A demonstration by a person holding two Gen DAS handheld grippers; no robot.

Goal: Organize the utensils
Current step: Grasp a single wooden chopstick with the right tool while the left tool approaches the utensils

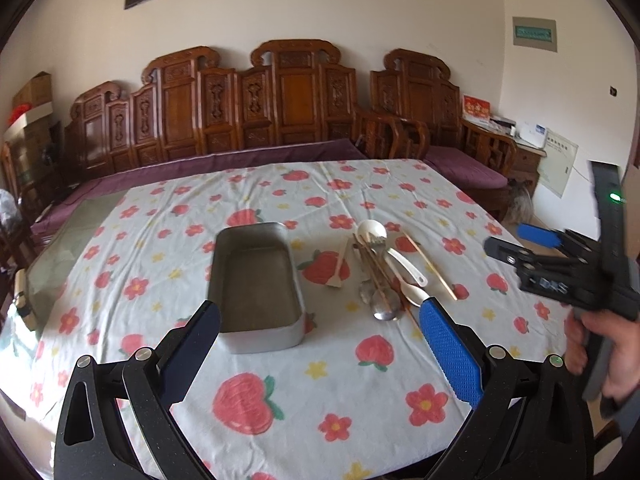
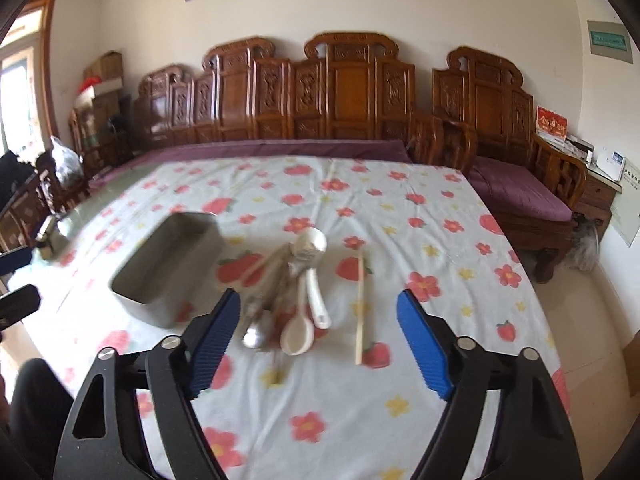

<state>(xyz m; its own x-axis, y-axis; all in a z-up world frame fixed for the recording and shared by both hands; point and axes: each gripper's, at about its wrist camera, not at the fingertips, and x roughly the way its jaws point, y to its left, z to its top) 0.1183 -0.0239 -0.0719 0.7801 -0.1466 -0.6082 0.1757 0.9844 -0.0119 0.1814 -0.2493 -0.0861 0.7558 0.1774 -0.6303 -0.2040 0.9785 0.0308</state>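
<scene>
I held the left gripper (image 1: 320,332) and the right gripper (image 2: 318,340) with jaws open and empty; the utensils (image 2: 292,296) lay piled right of the tin (image 1: 256,284) on the counter (image 1: 340,392). Approach step; next, I judged, close on one utensil.

The tablecloth (image 1: 360,392) is white with a pattern of red strawberries, red flowers and small yellow flowers, and the metal tray (image 1: 256,280) at the centre left of the frame is plain grey. The spoons (image 1: 404,268) right of it are white and silver, and the chopsticks (image 2: 359,304) are pale wood colour. The left gripper (image 1: 320,344) and the right gripper (image 2: 318,344) are black with blue pads, and the carved bench (image 1: 280,100) in the upper part is red-brown with purple cushions.
</scene>
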